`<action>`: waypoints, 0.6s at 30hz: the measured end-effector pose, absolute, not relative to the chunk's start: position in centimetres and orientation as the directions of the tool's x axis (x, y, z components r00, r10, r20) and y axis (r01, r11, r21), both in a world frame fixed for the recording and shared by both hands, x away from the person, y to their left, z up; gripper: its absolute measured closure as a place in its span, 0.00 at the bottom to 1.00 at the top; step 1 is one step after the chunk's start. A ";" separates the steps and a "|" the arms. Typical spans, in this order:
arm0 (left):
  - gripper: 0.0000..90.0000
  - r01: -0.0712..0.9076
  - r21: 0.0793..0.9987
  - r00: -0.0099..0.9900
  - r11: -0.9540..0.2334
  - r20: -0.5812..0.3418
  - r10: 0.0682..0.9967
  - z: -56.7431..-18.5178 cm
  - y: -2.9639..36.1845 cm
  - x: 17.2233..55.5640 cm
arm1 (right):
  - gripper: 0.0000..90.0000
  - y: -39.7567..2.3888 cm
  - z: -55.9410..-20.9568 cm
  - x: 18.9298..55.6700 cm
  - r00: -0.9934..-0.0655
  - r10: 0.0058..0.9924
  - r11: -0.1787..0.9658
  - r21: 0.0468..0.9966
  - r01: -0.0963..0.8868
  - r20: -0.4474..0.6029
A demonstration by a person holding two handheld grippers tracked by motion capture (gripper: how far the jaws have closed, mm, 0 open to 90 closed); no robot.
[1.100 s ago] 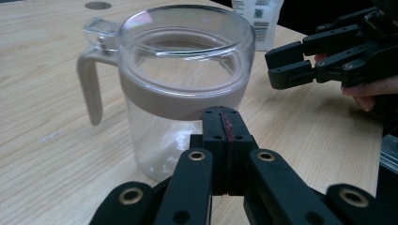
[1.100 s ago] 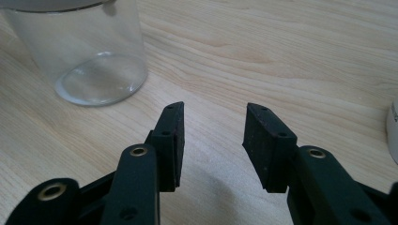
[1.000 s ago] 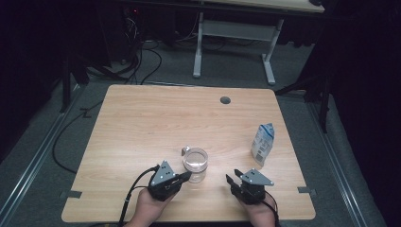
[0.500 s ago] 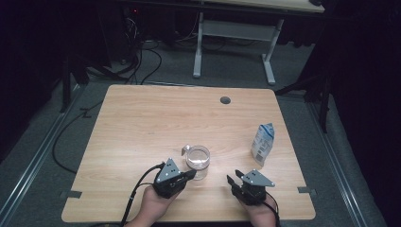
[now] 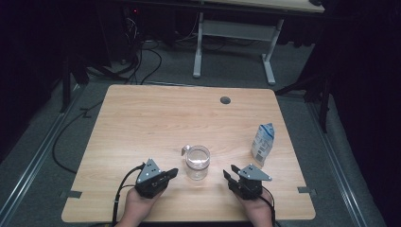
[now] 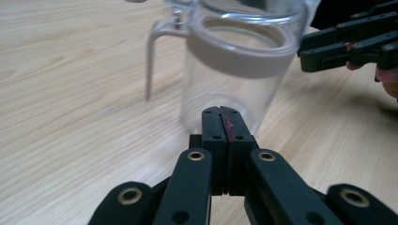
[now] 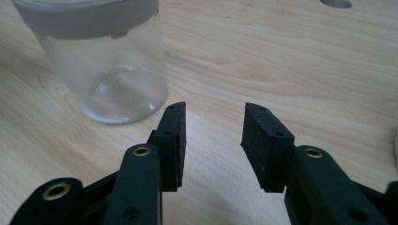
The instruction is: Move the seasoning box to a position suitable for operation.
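Clear glass jar [image 5: 197, 162] with grey rim band and wire clasp stands upright near the wooden table's [image 5: 142, 118] front edge. Left gripper [image 5: 171, 173], just left of the jar, jaws pressed together, empty. Right gripper [image 5: 229, 175], just right of it, jaws half apart and just been closing, nothing between. Jar looks rigid, smooth, breakable, probably slippery; the banded rim seems the best hold.

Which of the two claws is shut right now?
The left claw, jaws pressed together, empty, tips near the clear jar. The right claw stands open.
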State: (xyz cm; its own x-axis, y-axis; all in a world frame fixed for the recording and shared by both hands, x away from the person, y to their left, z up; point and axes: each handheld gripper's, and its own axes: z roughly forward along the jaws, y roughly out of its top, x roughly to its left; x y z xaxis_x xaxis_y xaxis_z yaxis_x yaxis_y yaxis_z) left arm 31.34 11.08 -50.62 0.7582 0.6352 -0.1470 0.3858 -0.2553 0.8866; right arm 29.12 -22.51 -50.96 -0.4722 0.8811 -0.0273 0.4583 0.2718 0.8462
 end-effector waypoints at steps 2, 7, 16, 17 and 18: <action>0.99 0.388 0.890 0.747 -0.240 -0.151 0.647 -50.7 11.7 31.4 | 0.72 -22.3 -50.8 29.6 -0.471 0.881 0.275 0.850 0.449 -0.036; 0.98 0.403 0.890 0.725 -0.215 -0.166 0.668 -50.7 13.1 31.2 | 0.72 -21.7 -50.7 30.3 -0.492 0.869 0.282 0.863 0.419 -0.046; 0.97 0.399 0.898 0.713 -0.187 -0.175 0.679 -50.0 13.0 32.0 | 0.68 -21.4 -50.9 30.5 -0.503 0.864 0.281 0.845 0.455 -0.017; 0.98 0.397 0.899 0.712 -0.186 -0.173 0.680 -49.8 12.9 32.3 | 0.69 -21.3 -51.0 30.5 -0.512 0.859 0.294 0.845 0.447 -0.028; 0.98 0.393 0.900 0.711 -0.187 -0.169 0.682 -49.6 12.8 32.5 | 0.71 -21.2 -51.0 30.5 -0.521 0.853 0.315 0.841 0.441 -0.046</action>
State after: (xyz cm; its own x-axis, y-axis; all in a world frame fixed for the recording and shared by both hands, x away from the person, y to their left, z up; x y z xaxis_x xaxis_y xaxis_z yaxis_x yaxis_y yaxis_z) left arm 32.54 12.77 -49.59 0.7115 0.6820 -0.1692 0.3935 -0.1871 0.9001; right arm 30.47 -21.25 -51.00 -0.5206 0.8525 -0.0464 0.4408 0.3149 0.8406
